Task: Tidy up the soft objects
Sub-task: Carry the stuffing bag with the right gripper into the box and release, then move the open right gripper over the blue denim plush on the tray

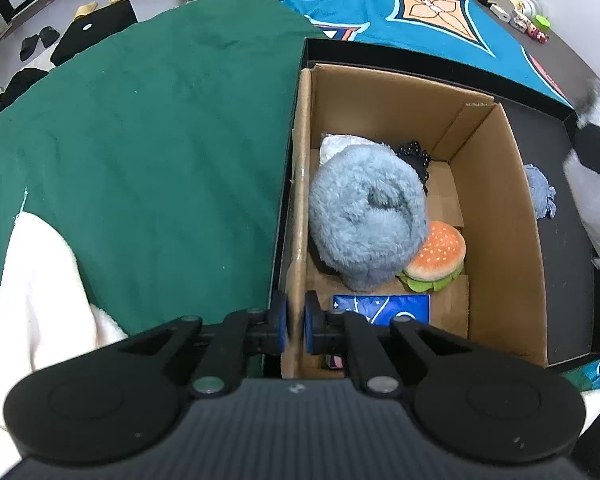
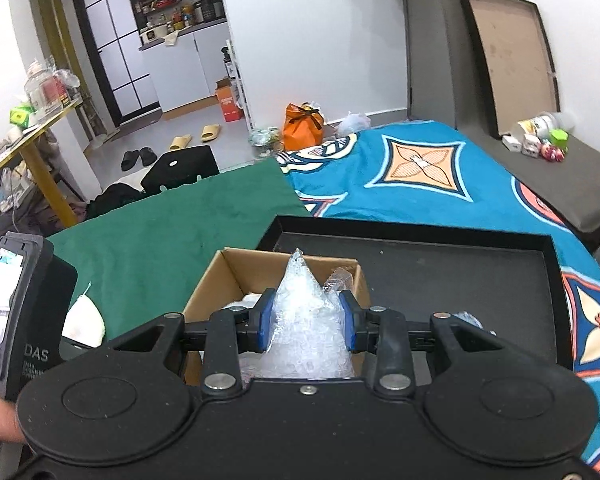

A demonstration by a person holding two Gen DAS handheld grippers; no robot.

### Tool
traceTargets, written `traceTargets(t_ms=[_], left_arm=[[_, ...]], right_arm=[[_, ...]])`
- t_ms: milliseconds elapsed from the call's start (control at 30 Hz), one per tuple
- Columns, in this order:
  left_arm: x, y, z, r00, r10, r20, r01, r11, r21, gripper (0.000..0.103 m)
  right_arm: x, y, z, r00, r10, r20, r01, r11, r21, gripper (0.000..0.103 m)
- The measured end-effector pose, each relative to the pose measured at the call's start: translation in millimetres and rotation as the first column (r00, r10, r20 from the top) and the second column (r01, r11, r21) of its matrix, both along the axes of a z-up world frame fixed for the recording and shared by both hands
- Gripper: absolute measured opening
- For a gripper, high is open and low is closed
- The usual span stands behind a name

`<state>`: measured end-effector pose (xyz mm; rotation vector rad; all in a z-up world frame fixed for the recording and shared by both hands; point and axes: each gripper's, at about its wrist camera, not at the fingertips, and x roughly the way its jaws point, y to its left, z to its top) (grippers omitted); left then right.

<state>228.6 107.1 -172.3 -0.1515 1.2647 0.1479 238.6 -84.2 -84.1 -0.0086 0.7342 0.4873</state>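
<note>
Left claw [image 1: 296, 322] clamped shut on the thin left wall of the cardboard box [image 1: 496, 216], blue pads either side of the corrugated edge. Right claw [image 2: 306, 322] gripping a crinkly clear bubble-wrap wad [image 2: 306, 300], peaked like a cone, pads pressed into both its sides, hanging just above the box opening. Box is brown, rectangular, matte, sitting inside a shallow black tray [image 1: 568, 240] with a low rim. Ahead of the left claw inside the box: fluffy blue plush [image 1: 366, 222], round and shaggy; just right of it a burger plush [image 1: 436, 258], tan bun with pale dots, green felt frill; a glossy blue packet [image 1: 380, 308] lies flat right by the claw's pads; dark dotted fabric [image 1: 416, 158] and white cloth [image 1: 334, 144] at the far end. Pale blue crumpled cloth [image 1: 540, 192] on the tray, right of the box. Tray rests on a bed with a green blanket [image 1: 140, 140] left of the claw and teal patterned cover [image 1: 420, 8] beyond.
</note>
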Motion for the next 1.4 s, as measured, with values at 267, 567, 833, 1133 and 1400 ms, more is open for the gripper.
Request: traceTargets(t_ms=[267,567,833,1133,1400], left_arm=[[-0.6,4.8,-1.2,1.000,0.023,0.016,-0.023,1.000,-0.016,0.008],[-3.6,7.4,-0.3,0.998,0.041,0.037,-0.040,0.999,-0.026,0.009],[-6.7,2.0,6.6,0.997,0.044,0.062,-0.044,0.999,-0.005,0.010],[-12.4,-2.5,18.6,0.991,0.067,0.115,-0.072,0.997,0.038,0.016],[-16.4,-18.3,31.4,0.984,0.036,0.174,-0.061,0.989,0.138,0.053]], right_arm=[[9.6,19.7,8.6,0.999,0.022,0.034,-0.022,1.000,0.010,0.033],[14.8,16.8,14.9,0.998,0.006,0.065,-0.008,1.000,0.021,0.066],[-3.8,11.1,-4.4,0.999,0.045,0.023,-0.044,0.999,-0.029,0.078],[-6.3,-14.6,-24.1,0.996,-0.010,-0.086,0.012,1.000,0.028,0.082],[-3.8,-39.4,-36.9,0.992,-0.048,-0.117,0.057,0.996,0.073,0.088]])
